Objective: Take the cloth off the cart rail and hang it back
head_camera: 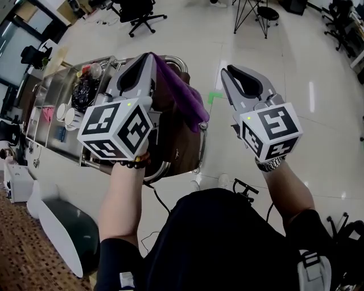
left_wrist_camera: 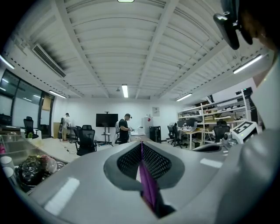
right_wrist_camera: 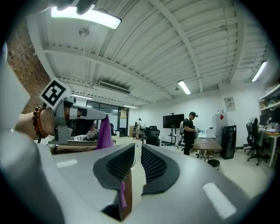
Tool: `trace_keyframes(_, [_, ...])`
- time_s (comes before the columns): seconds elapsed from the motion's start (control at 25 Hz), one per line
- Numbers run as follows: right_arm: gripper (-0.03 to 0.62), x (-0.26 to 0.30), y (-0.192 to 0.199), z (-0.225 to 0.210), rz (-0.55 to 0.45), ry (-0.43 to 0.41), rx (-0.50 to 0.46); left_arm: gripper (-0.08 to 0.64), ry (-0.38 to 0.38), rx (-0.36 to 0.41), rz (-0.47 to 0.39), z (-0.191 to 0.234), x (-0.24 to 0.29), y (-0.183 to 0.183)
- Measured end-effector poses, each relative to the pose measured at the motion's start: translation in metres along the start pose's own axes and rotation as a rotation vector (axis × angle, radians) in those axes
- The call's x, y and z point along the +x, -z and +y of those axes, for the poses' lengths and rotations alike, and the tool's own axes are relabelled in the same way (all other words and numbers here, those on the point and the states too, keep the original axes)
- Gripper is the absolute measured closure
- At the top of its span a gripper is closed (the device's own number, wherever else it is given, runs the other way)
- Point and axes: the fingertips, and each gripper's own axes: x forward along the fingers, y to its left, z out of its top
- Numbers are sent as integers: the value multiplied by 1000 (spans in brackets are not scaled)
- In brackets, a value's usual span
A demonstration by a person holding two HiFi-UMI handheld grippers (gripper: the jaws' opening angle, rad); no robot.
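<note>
In the head view my left gripper [head_camera: 149,57] is shut on a purple cloth [head_camera: 183,95]. The cloth trails from its jaws down to the right, above the end of a steel cart [head_camera: 51,96] and its curved rail [head_camera: 201,149]. The left gripper view shows the cloth [left_wrist_camera: 148,189] pinched in my left gripper [left_wrist_camera: 141,146]. To the right, my right gripper [head_camera: 227,71] hovers over the floor, apart from the cloth. The right gripper view shows my right gripper [right_wrist_camera: 138,151] with a narrow gap and nothing between the pads. It also shows my left gripper [right_wrist_camera: 74,116] with the cloth [right_wrist_camera: 104,133] hanging.
The cart carries a dark crumpled bag [head_camera: 85,91] and white cups [head_camera: 68,116]. A green tape mark [head_camera: 214,96] is on the floor past the cart. Office chairs [head_camera: 139,14] and a tripod stool [head_camera: 259,14] stand farther off. A person [left_wrist_camera: 124,128] stands by a screen.
</note>
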Motion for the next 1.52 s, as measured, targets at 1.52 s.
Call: trace_keyframes(1.52, [543, 54, 5, 77, 11, -92, -58, 439, -213, -10, 464, 151, -42, 195])
